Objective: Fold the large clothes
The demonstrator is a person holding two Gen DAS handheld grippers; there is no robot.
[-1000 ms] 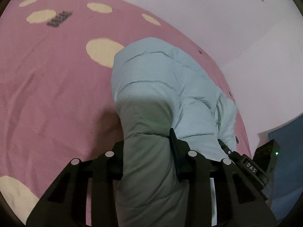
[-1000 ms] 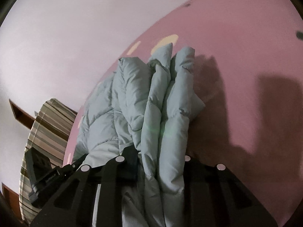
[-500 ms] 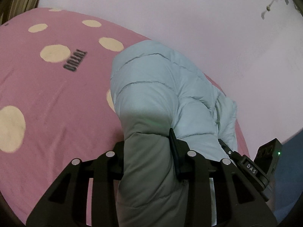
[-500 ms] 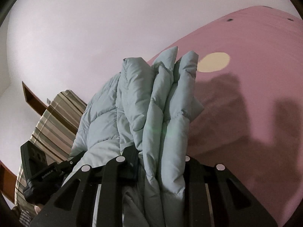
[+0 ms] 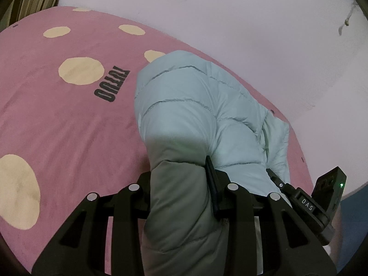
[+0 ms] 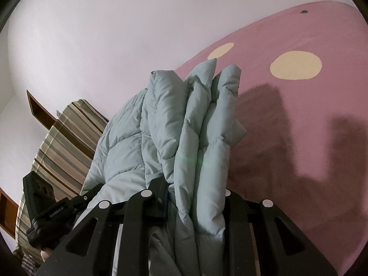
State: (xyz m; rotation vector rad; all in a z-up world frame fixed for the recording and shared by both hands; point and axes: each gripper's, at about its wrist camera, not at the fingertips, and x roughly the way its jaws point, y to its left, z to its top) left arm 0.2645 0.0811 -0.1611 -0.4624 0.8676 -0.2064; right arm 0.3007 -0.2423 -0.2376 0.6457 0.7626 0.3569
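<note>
The pale blue quilted puffer jacket point(image 5: 191, 119), bunched in thick folds, hangs above the pink dotted bedsheet point(image 5: 69, 124), clamped by both left gripper point(image 5: 181, 184) and right gripper point(image 6: 195, 193), near a striped cushion point(image 6: 64, 142).

Light: dim, soft indoor | shadows: hard dark shapes on bed point(image 6: 287, 126) | edges: strong fisheye bend, black corners | focus: sharp
</note>
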